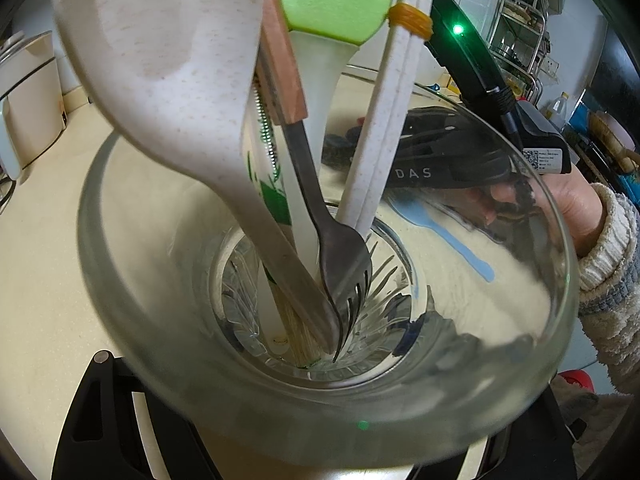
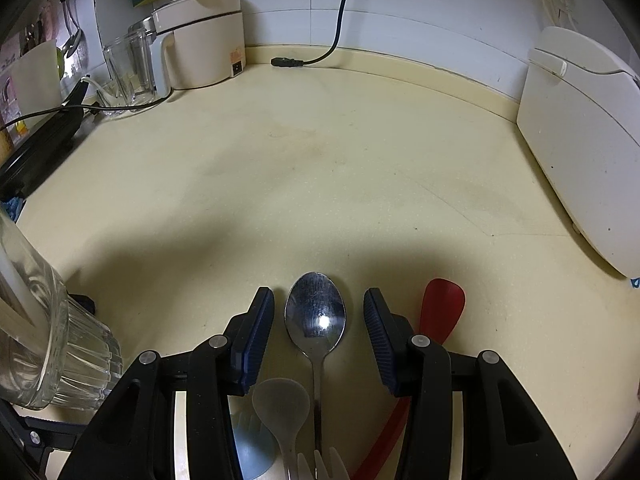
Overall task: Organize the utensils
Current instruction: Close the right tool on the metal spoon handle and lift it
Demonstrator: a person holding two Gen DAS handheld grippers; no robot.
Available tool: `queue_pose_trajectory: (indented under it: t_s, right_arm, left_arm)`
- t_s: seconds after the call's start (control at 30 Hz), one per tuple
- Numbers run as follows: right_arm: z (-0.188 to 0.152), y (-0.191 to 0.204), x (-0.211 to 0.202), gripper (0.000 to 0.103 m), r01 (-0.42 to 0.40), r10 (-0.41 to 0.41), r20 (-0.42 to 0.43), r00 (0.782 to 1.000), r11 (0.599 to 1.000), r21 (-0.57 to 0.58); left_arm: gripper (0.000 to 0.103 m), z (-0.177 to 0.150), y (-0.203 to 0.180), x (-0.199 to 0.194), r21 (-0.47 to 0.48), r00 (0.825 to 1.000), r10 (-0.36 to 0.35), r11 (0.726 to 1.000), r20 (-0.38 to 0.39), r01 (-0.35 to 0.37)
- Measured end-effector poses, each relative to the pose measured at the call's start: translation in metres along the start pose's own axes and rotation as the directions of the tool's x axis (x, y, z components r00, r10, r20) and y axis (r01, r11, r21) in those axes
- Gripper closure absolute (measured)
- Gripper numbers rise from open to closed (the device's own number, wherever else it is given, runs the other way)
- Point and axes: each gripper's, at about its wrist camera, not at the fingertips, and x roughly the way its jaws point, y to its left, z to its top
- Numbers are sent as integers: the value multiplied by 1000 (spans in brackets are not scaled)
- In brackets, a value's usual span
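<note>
Left gripper (image 1: pixel 320 420) clamped on glass (image 1: pixel 132 280) of utensils; right gripper (image 2: pixel 319 312) spread over steel spoon (image 2: pixel 316 316) on counter (image 2: pixel 320 160).

Left fingers mostly hidden behind glass, tips unseen. In glass, tops cut off at 12 o'clock: one speckled spoon (image 1: pixel 160 60), one fork (image 1: pixel 340 248), one green brush (image 1: pixel 332 4), two banded chopsticks (image 1: pixel 384 120); other handles hard to tell apart. Loose on counter: one steel spoon between right pads, untouched; red spoon (image 2: pixel 442 308) at 3 o'clock, handle hidden; clear spoon (image 2: pixel 280 404) at 6; blue piece partly hidden.
</note>
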Motion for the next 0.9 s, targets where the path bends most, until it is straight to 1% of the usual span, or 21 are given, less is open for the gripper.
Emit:
queue_pose_trajectory:
  t_s: [0.13,0.2,0.27,0.9]
  right_arm:
    - [-1,-6,-1,57,10,-10,0,1000,1000,15]
    - [-2,-13,-2,62,17,-17,1,1000,999,29]
    - [-2,-18,-2,64,24,-24,2,1000,999,45]
    - [-4,-18,-5,64,47,-47,0,999,997,54]
  left_arm:
    - [20,-1,0,0,1,1000,1,1000,0,-1]
    - [20,-1,0,0,0,1000,1,1000,0,-1]
    - [20,-1,1,-1,0,1000,0,1000,0,0]
    - [19,-2,-2,-1,1,1000,1,1000,0,-1]
